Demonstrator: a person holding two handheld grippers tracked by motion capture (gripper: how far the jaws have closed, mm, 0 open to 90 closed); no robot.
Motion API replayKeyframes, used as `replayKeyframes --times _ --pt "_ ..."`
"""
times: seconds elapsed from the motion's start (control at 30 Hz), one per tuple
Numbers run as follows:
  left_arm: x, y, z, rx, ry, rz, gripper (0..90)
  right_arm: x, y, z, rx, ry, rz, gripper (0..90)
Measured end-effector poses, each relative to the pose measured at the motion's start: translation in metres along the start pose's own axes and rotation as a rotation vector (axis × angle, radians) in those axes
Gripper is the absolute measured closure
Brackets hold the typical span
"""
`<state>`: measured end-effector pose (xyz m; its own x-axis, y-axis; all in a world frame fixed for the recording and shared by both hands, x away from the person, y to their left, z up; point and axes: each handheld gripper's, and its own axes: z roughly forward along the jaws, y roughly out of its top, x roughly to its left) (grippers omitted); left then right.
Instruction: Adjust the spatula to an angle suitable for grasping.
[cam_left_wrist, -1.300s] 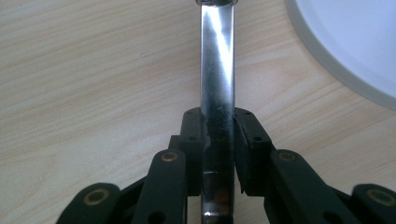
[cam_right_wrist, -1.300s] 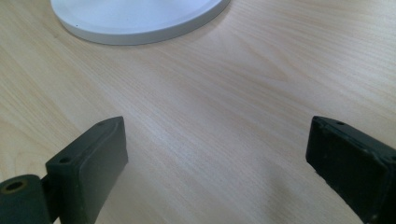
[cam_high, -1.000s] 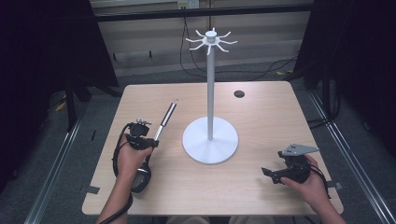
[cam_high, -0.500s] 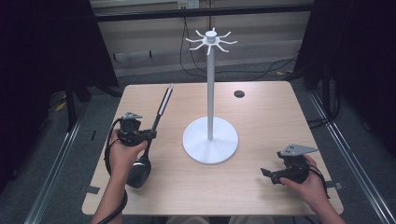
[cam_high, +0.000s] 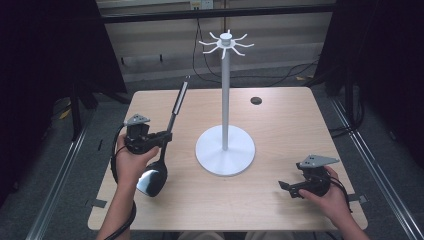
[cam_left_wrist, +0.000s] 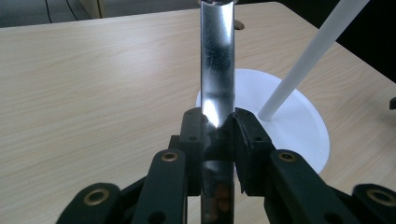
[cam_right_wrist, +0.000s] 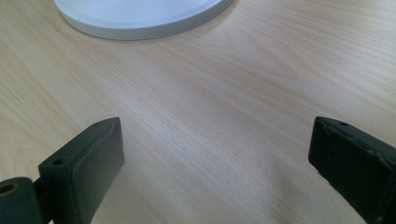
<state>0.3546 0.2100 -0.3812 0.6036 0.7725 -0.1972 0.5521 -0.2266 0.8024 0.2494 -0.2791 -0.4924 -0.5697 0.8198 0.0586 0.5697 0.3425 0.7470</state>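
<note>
A shiny metal ladle (cam_high: 175, 107) is held by its handle in my left gripper (cam_high: 165, 136), which is shut on it at the table's left side. The ladle's bowl (cam_high: 151, 181) hangs low toward me and the handle tip slants up and away. In the left gripper view the pads of my left gripper (cam_left_wrist: 218, 123) press both sides of the flat ladle handle (cam_left_wrist: 217, 70). A white stand (cam_high: 225, 150) with a tall pole and a ring of hooks (cam_high: 226, 44) rises at the table's middle. My right gripper (cam_high: 286, 188) rests open near the front right, its jaws wide over bare wood (cam_right_wrist: 212, 154).
A small dark round spot (cam_high: 256, 100) lies on the wooden table (cam_high: 300, 130) behind the stand on the right. The stand's white base (cam_left_wrist: 299, 126) lies just right of the ladle, and its rim (cam_right_wrist: 140, 28) shows ahead of my right gripper. Cables run along the floor behind the table.
My left hand has risen and carried the ladle up off the table, with the handle tilting steeper. The right hand has kept still.
</note>
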Motion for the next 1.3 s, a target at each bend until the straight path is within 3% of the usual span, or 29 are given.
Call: replayKeyframes --times 0.23,0.6,1.3 --pt "-0.001 0.003 -0.003 -0.022 -0.029 0.003 75.4 -0.001 0.000 0.000 -0.005 0.005 0.000 2.8" --pt "-0.009 0.012 -0.015 -0.117 -0.100 0.008 75.3 -0.001 0.000 0.000 -0.007 0.006 0.000 2.8" --pt "-0.020 0.023 -0.027 -0.204 -0.150 0.025 75.3 0.000 -0.001 -0.003 -0.008 -0.001 0.004 2.8"
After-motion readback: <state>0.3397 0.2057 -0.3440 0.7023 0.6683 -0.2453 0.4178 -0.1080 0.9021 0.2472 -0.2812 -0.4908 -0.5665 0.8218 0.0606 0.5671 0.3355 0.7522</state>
